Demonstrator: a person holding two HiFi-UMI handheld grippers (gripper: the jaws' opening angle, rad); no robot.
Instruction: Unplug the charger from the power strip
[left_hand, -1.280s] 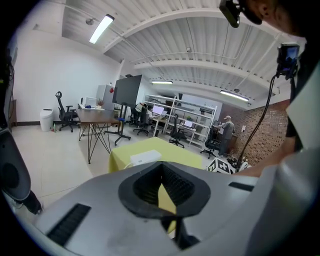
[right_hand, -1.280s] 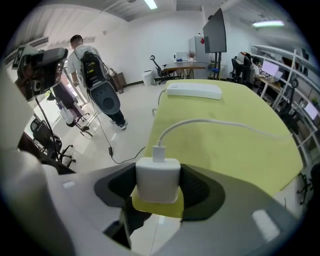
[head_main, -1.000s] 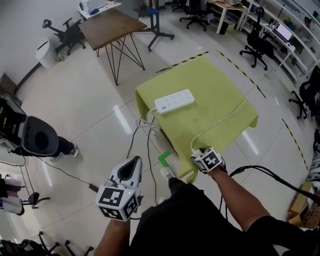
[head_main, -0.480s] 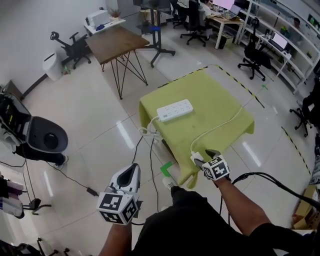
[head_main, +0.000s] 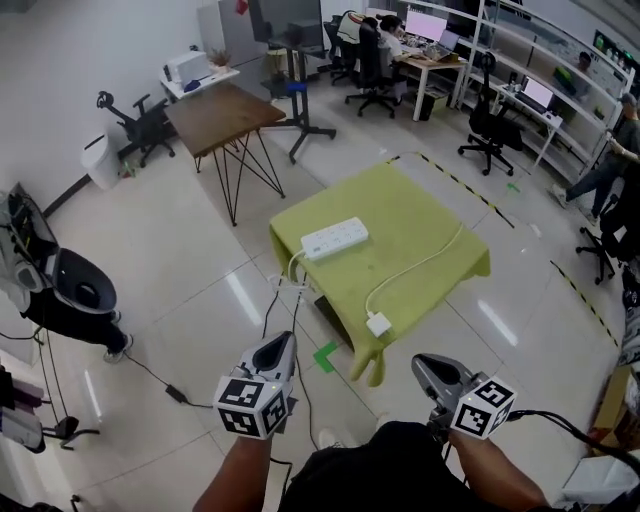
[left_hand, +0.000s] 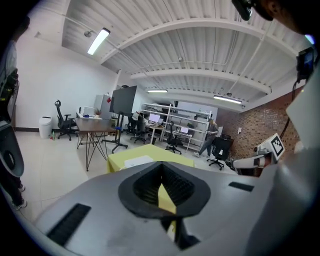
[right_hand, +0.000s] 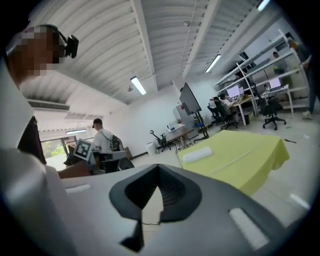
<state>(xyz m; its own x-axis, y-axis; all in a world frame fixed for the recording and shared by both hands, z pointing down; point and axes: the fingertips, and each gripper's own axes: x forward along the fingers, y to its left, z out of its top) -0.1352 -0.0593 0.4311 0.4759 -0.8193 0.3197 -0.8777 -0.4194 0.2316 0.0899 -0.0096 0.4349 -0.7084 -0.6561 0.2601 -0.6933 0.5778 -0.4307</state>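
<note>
The white power strip (head_main: 334, 239) lies on the yellow-green tablecloth (head_main: 420, 215), with nothing plugged into it. The white charger (head_main: 379, 324) rests at the cloth's near edge, and its white cable (head_main: 420, 265) curves back across the table. My right gripper (head_main: 428, 365) hovers in front of the table, apart from the charger. Its jaws have just been closing and are shut with nothing between them (right_hand: 159, 182). My left gripper (head_main: 282, 345) hangs shut and empty left of the table's near corner (left_hand: 161, 172). Both gripper views show the strip (left_hand: 137, 161) (right_hand: 196, 154) ahead.
The strip's own cord (head_main: 290, 268) drops off the table's left edge to the floor, where a black cable (head_main: 160, 378) runs. A brown table (head_main: 225, 105) stands behind. Office chairs (head_main: 485, 125), desks and people line the back. A black machine (head_main: 75, 290) stands at the left. Striped tape (head_main: 470, 190) borders the table.
The right gripper has let go of the charger at the table's near edge, drawn back towards me, risen and shut. The charger now lies alone on the cloth. The left gripper drifted slightly.
</note>
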